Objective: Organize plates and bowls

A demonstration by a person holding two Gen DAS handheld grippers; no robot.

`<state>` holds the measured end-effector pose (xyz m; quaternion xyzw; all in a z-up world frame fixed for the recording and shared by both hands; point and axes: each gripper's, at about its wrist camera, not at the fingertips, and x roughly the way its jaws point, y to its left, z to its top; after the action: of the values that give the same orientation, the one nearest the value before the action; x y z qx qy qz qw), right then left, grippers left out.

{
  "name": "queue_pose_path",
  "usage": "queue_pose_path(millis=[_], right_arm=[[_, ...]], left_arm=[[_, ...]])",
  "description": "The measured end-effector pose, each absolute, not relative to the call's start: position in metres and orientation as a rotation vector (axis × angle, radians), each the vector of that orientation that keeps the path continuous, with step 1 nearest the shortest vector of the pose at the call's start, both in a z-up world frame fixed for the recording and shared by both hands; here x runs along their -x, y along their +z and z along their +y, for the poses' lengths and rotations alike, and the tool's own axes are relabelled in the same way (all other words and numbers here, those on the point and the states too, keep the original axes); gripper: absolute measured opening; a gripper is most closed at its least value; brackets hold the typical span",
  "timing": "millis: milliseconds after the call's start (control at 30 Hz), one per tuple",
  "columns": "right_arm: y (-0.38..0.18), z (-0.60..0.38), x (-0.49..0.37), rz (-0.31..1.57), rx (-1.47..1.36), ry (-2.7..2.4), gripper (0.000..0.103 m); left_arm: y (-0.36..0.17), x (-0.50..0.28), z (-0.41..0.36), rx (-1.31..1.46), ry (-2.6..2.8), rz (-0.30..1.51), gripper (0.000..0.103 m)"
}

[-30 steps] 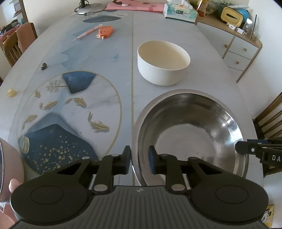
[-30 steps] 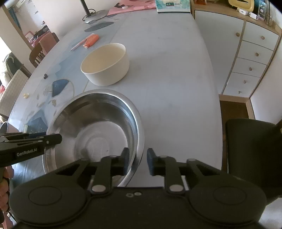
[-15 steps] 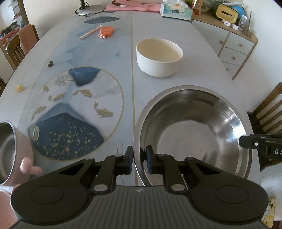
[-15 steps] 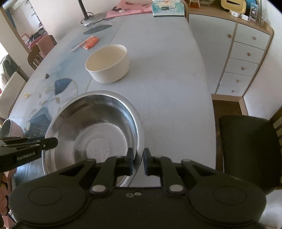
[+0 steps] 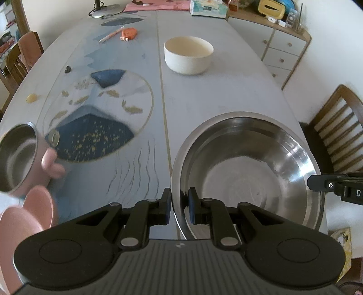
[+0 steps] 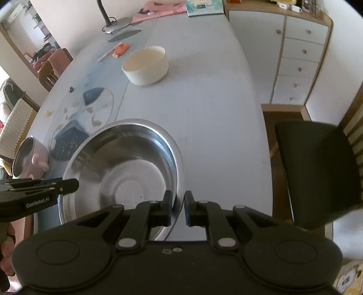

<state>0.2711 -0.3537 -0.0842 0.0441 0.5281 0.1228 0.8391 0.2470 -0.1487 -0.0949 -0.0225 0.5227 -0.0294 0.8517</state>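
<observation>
Both grippers' fingers (image 5: 166, 202) pinch the steel bowl's (image 5: 247, 172) rim.

Background items, far table end and right side.
Orange tool (image 5: 128, 33) beside pen (image 5: 111, 34); tissue box (image 5: 208, 8), lamp base (image 5: 106, 12), pink cloth (image 5: 156, 6) at far edge. White drawer cabinet (image 6: 301, 56) and wooden chair (image 5: 340, 127) right; small dark object (image 5: 67, 69), possibly a clip.

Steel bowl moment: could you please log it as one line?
steel bowl | left gripper shut on rim | right gripper shut on opposite rim | cream bowl beyond
</observation>
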Motion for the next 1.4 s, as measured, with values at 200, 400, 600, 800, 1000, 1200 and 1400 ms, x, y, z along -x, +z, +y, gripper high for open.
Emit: queue_pose_path(millis=[200,400,600,800,1000,1200,1400], right_arm=[[-0.088,-0.354,-0.238,1.132,-0.104,0.249,0.012],[-0.091,-0.354,-0.218,1.138,-0.104,0.237,0.012],[-0.099,-0.354,-0.205,1.145,-0.113,0.239,0.011],[-0.11,-0.355,-0.2,1.154,-0.118,0.247,0.011],[-0.118,-0.353,-0.202,1.176,-0.11,0.237,0.011],[-0.12,-0.349,-0.201,1.175,-0.091,0.231,0.012],[-0.117,-0.349,-0.199,1.165,-0.07,0.213,0.022]], left_arm=[[-0.098,-0.214,-0.148,0.038,-0.083,1.106,0.014],[-0.101,-0.191,-0.149,0.028,-0.096,1.111,0.014],[-0.109,-0.175,-0.152,0.0,-0.093,1.102,0.014],[-0.115,-0.167,-0.154,-0.026,-0.097,1.085,0.014],[-0.124,-0.166,-0.155,-0.03,-0.106,1.104,0.014],[-0.127,-0.166,-0.154,-0.035,-0.115,1.103,0.014],[-0.127,-0.168,-0.148,-0.004,-0.14,1.134,0.015]])
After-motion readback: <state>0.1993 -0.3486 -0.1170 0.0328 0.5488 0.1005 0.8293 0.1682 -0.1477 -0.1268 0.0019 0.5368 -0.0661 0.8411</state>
